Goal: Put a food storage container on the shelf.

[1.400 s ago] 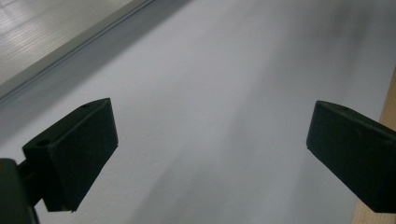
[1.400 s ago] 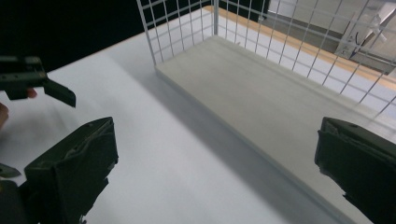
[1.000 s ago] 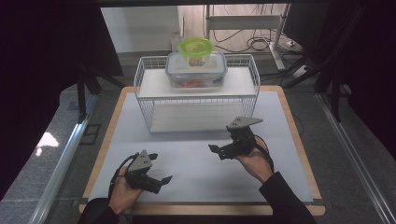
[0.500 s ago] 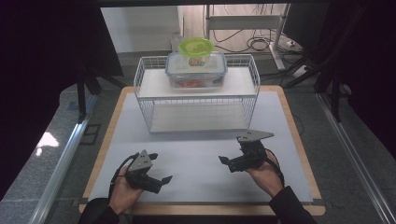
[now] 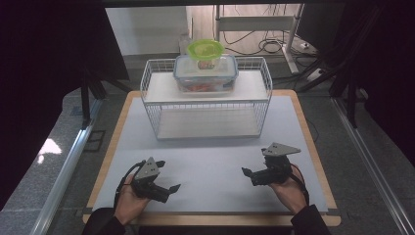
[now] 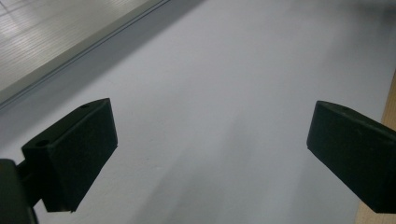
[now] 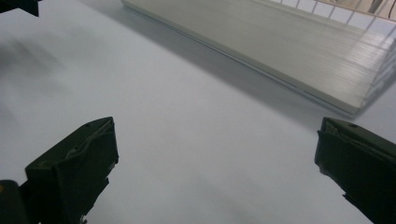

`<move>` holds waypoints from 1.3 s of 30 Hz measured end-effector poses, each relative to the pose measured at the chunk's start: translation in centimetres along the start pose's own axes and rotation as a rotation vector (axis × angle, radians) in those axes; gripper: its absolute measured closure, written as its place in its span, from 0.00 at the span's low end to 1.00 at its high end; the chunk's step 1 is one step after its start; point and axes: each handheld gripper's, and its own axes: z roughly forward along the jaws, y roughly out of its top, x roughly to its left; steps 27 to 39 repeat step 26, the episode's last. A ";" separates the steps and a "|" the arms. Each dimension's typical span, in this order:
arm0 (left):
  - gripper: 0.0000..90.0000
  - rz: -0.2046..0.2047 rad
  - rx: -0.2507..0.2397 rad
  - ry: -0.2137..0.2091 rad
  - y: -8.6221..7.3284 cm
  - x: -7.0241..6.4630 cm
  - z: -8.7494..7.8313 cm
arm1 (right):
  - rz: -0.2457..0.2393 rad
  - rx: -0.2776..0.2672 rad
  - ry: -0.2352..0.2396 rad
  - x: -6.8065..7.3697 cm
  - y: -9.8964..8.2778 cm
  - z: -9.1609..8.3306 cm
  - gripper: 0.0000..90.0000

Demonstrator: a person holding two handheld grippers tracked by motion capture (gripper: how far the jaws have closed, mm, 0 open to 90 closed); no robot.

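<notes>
High view: left gripper (image 5: 169,188) sits low at the near-left of the white mat (image 5: 210,161), held in the person's left hand (image 5: 131,204), jaws apart w/ nothing between them, tips pointing toward the mat's centre-right. Right gripper (image 5: 248,174) is at the near-right, held in the right hand (image 5: 289,188), grey three-cornered plate on top, jaws apart and empty, tips pointing left toward the other gripper; the two are well apart, bare mat between. Behind them, at the far half of the mat, stands a white wire rack (image 5: 208,105) w/ two shelves. On its top shelf sits a clear food container (image 5: 205,73) w/ a blue-rimmed lid, reddish contents inside, and a green-lidded cup (image 5: 205,50) on top of it. Lower shelf looks bare. Mat lies on a wooden table (image 5: 313,147); both grippers well clear of the rack. Left gripper view: two black jaws wide apart, gripping nothing, just white mat (image 6: 224,107) between and beyond; the rack's lower shelf board (image 6: 51,37) runs across the top-left corner, a strip of wooden table edge (image 6: 390,107) at far right. Right gripper view: jaws wide apart, empty, pads look a bit worn; white mat (image 7: 187,121) underneath, rack's lower shelf board (image 7: 289,51) angled across the top right w/ wire mesh (image 7: 341,7) behind it; a dark bit of the left gripper (image 7: 18,4) at the top-left corner.
</notes>
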 end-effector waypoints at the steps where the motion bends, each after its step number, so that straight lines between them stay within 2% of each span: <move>1: 0.02 0.000 0.000 0.000 0.0 0.0 0.0 | 0.002 0.000 -0.004 -0.1 -0.2 -0.1 0.00; 13: 0.02 0.002 0.011 0.002 -0.1 0.0 0.2 | 0.033 0.044 -0.057 -0.9 -3.0 -0.7 0.00; 19: 0.02 0.001 0.021 0.002 -0.1 0.0 0.2 | 0.030 0.109 -0.069 -1.6 -4.3 -0.2 0.00; 22: 0.02 0.000 0.021 0.003 -0.1 0.0 0.2 | 0.052 0.130 -0.057 -1.9 -4.7 0.1 0.00; 26: 0.02 0.001 0.021 0.002 -0.1 0.0 0.3 | 0.052 0.160 -0.051 -2.0 -4.9 0.4 0.00; 39: 0.02 0.001 0.021 0.002 -0.1 0.0 0.3 | 0.052 0.160 -0.051 -2.0 -4.9 0.4 0.00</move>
